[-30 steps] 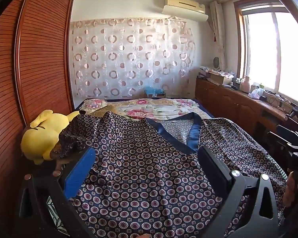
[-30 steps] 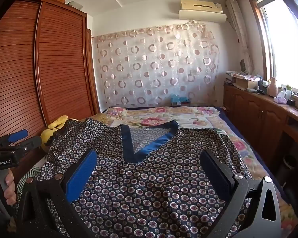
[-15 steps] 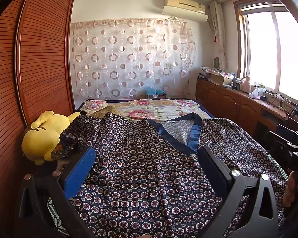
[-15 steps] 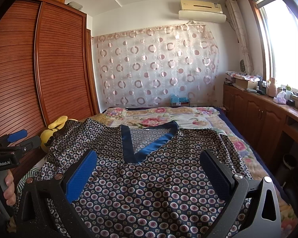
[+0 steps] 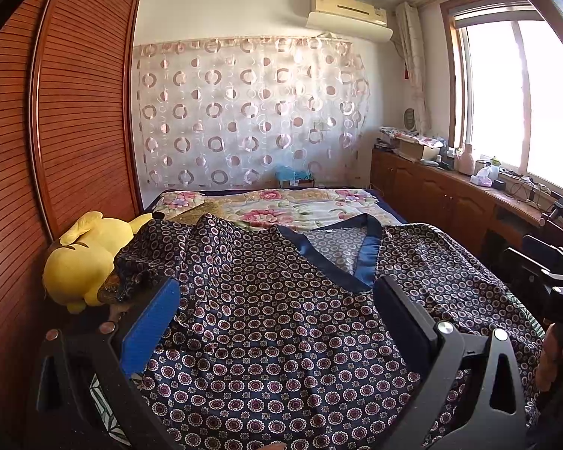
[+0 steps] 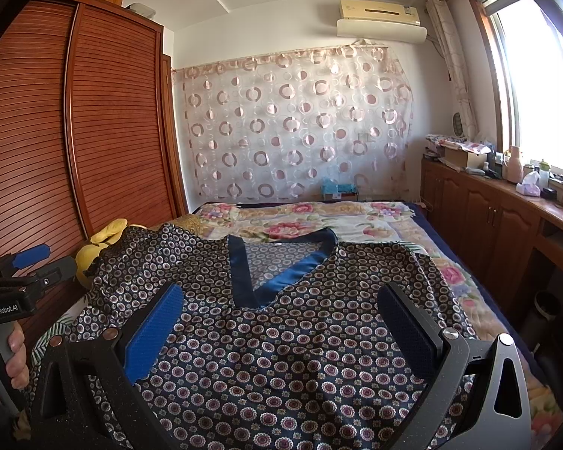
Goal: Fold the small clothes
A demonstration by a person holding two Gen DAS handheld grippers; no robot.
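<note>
A dark navy top (image 5: 281, 322) printed all over with small purple-and-white rosettes lies spread face up across the near half of the bed (image 5: 311, 206), its plain blue satin band (image 6: 277, 281) tracing a deep V at the neck. The cloth looks thin and slippery, with soft ridges running through the middle and a rumpled, bunched sleeve (image 5: 150, 258) lying against a yellow plush toy (image 5: 82, 258) at the wardrobe side. The other shoulder lies flatter, reaching toward the bed's window edge. Beyond the neckline the floral bedspread (image 6: 319, 221) shows bare.

The left tongs (image 5: 274, 322) hang just above the garment with their fingers spread wide, nothing between them. The right tongs (image 6: 281, 330) stand the same way, wide apart over the chest of the top, gripping nothing. Whether either set actually touches the fabric I cannot tell. At the edge of the right wrist view, a hand (image 6: 7, 360) grips the handle of the left tool.
</note>
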